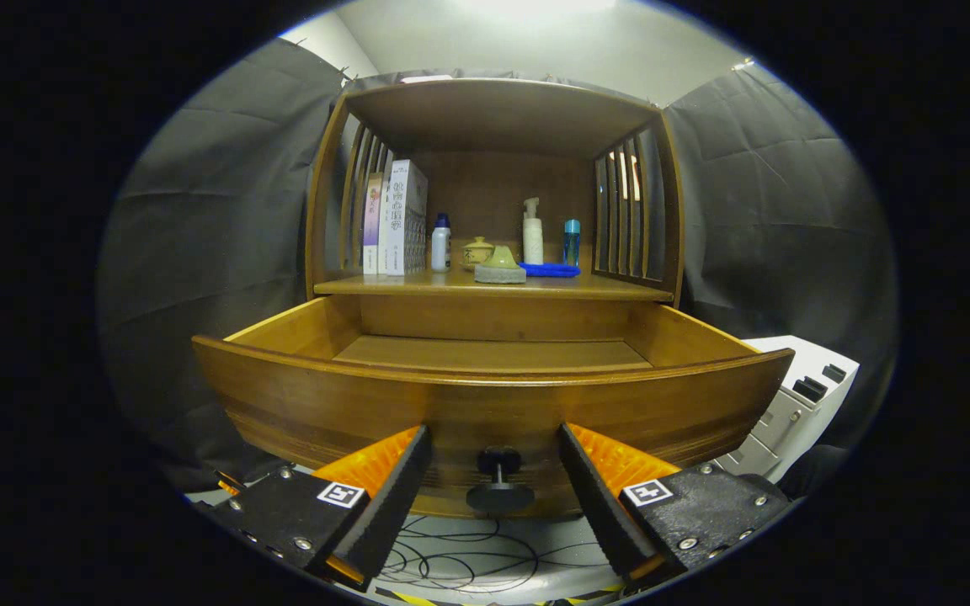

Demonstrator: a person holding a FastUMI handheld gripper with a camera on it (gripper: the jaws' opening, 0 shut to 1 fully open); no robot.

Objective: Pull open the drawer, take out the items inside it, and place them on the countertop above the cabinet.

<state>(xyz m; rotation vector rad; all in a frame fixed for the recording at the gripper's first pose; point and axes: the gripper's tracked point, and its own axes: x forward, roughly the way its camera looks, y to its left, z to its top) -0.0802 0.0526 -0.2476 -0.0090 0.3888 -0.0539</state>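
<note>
Drawer (485, 396) pulled out, looks bare inside. Gripper (493, 471) wide open w/ the knob (498, 484) between its fingers, not touching. Bottles, boxes (397, 219) on tabletop (603, 288) above.

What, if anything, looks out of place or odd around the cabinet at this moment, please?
Nothing looks spilled, askew or damaged. The drawer stands pulled open, and the visible part of its floor is bare. The items on the countertop stand upright. The gripper is open, its fingers either side of the knob.
</note>
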